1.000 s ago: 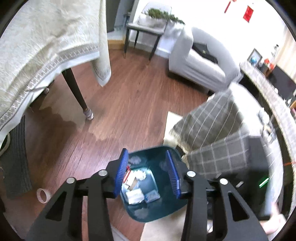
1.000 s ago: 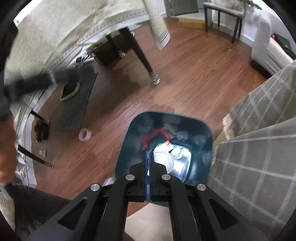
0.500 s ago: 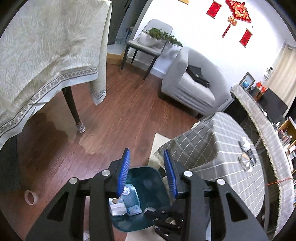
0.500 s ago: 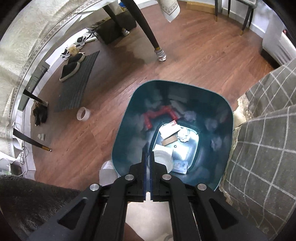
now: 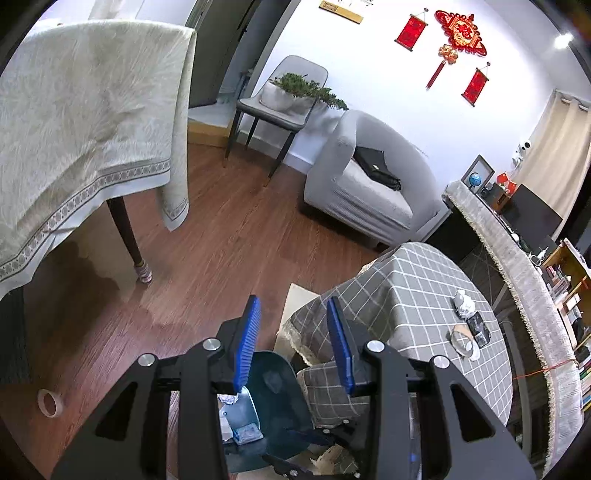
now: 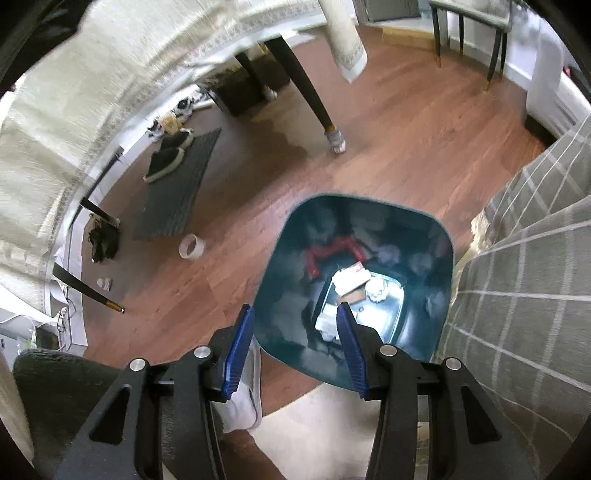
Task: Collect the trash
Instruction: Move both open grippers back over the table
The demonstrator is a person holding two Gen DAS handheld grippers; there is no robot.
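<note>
Tongs (image 6: 295,345) opening over glossy teal bin (image 6: 295,240)

A wooden floor (image 5: 229,240) carries a table draped in a cream tablecloth (image 5: 81,129) with a patterned border. By the far wall stand a grey chair (image 5: 280,110) holding a potted plant (image 5: 306,90) and a grey armchair (image 5: 369,184) with a black bag (image 5: 376,168) on its seat. 3 red ornaments (image 5: 458,33) hang on the white wall. On the floor near the table's edge lie a dark mat (image 6: 177,195) with slippers (image 6: 166,162) at its far end, and a tape roll (image 6: 191,246) just beside its near corner.
</note>
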